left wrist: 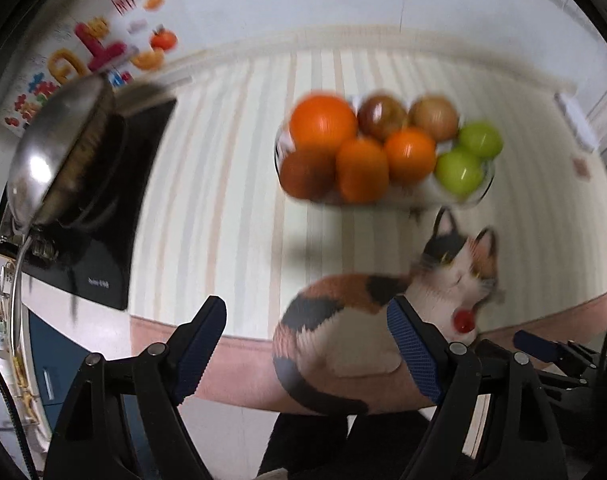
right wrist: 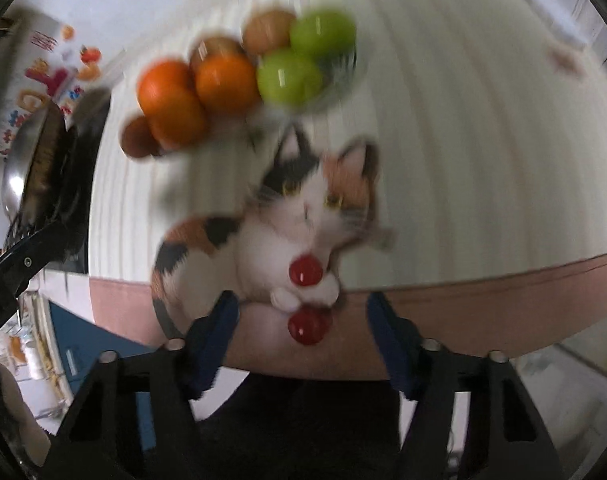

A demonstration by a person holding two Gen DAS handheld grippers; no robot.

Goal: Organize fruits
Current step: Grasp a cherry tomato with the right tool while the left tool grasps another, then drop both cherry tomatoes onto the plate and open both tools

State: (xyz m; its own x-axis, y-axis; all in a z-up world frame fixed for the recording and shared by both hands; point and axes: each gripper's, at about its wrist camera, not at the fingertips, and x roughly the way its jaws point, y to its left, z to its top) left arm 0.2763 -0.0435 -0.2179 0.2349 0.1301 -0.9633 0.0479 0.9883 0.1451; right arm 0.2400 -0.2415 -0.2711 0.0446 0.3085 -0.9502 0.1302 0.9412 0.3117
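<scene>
A glass bowl (left wrist: 485,188) on the striped tablecloth holds oranges (left wrist: 323,122), brownish fruits (left wrist: 383,116) and two green apples (left wrist: 459,170). It also shows in the right wrist view (right wrist: 343,80), with oranges (right wrist: 227,82) and green apples (right wrist: 289,76). Two red cherries lie by the cat's paws at the table's front edge (right wrist: 305,271) (right wrist: 309,326). My left gripper (left wrist: 307,344) is open and empty near the front edge. My right gripper (right wrist: 303,340) is open, its jaws either side of the lower cherry. Both views are blurred.
A calico cat figure (left wrist: 343,320) (right wrist: 287,232) lies at the front of the table between the grippers and the bowl. A steel wok (left wrist: 51,156) sits on a black cooktop (left wrist: 115,216) at the left. A colourful poster (left wrist: 83,48) hangs behind.
</scene>
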